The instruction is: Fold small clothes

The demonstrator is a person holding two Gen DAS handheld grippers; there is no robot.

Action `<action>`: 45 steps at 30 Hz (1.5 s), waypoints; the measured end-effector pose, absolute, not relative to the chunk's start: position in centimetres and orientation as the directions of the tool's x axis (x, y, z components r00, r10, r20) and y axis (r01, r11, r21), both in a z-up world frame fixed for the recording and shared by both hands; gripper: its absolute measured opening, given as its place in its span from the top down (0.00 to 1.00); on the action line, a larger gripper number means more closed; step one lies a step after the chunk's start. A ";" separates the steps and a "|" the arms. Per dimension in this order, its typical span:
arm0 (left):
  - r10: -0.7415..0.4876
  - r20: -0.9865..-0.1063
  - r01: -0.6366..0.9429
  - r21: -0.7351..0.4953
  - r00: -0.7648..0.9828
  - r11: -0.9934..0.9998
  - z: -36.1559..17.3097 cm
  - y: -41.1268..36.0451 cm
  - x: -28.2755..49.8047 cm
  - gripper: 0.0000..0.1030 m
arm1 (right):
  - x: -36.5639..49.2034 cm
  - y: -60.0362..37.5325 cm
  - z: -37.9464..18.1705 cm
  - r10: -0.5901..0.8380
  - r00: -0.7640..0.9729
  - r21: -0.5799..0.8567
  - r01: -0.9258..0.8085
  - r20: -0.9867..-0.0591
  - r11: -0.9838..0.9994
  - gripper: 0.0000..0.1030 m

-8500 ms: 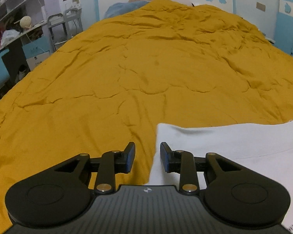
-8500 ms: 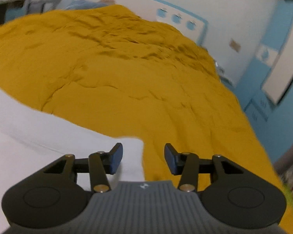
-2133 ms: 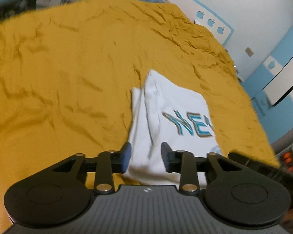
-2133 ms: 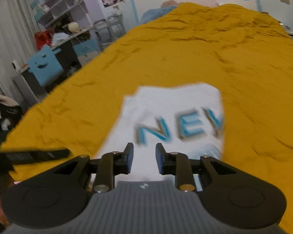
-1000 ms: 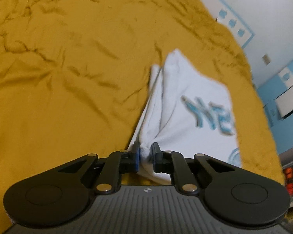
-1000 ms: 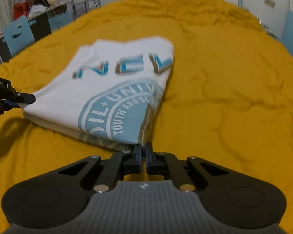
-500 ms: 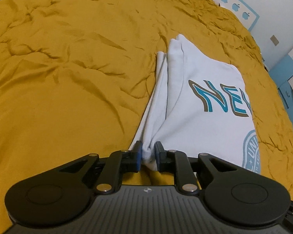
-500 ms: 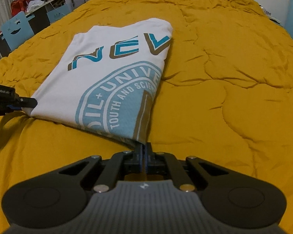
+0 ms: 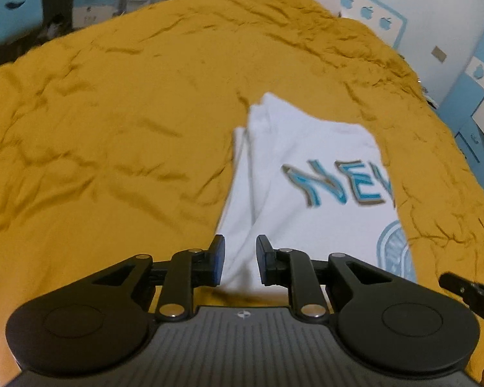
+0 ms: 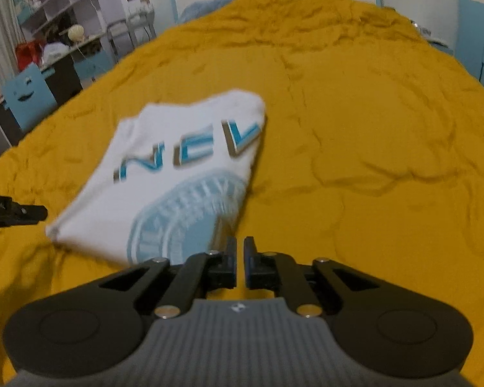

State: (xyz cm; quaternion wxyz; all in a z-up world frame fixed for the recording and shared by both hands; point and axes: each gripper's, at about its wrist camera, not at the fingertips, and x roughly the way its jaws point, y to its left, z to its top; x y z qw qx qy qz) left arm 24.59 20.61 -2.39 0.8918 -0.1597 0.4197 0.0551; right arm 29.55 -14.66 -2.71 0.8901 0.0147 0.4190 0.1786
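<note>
**Folded white T-shirt lies on the mustard quilt, both grippers off it**

In my left wrist view, my left gripper (image 9: 240, 264) sits at the bottom centre of the frame with its black jaws apart; the blue-padded fingertips (image 9: 218, 259) show a clear gap. The near edge of the folded white cotton T-shirt with blue lettering (image 9: 306, 200) appears through that gap, lying behind the jaws, and the pads do not press on it. The shirt spreads from the centre toward the right of the frame, its stacked folded edges along its left side and part of a pale blue round print at its lower right. It rests flat on the wrinkled mustard-yellow quilt (image 9: 113, 135) that fills most of the view. At the lower right edge the black tip of my right gripper (image 9: 468, 293) pokes in.

In my right wrist view, my right gripper (image 10: 237, 262) sits at the bottom centre, its jaws drawn together with only a thin slit between the pads, and nothing in it. The T-shirt (image 10: 177, 177) lies left of centre, blurred, its near corner just above and left of my fingertips. My left gripper (image 10: 22, 214) enters from the left edge, close to the shirt's left corner. A blue chair back with a smiling face (image 10: 27, 95) stands at the upper left, beside cluttered shelves (image 10: 58, 9).
</note>
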 end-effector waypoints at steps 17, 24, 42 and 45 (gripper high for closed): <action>-0.082 -0.805 -0.246 -0.274 0.588 0.930 -8.8 21.0 29.0 0.71 | 35.3 -11.4 -8.1 0.370 0.543 0.216 -0.328 -0.754 0.920 1.00; -0.084 -0.806 -0.250 -0.279 0.586 0.927 -7.6 21.1 28.9 0.70 | 35.7 -11.2 -8.3 0.369 0.534 0.217 -0.326 -0.761 0.920 1.00; -0.255 -0.638 -0.229 -0.574 0.727 0.786 -7.2 26.5 33.0 0.18 | 39.1 -16.2 -7.6 0.468 0.529 0.471 -0.140 -0.708 0.871 0.51; -0.284 -0.641 -0.232 -0.598 0.713 0.767 -8.4 27.2 34.8 0.18 | 40.1 -17.0 -9.0 0.499 0.508 0.533 -0.089 -0.702 0.841 0.51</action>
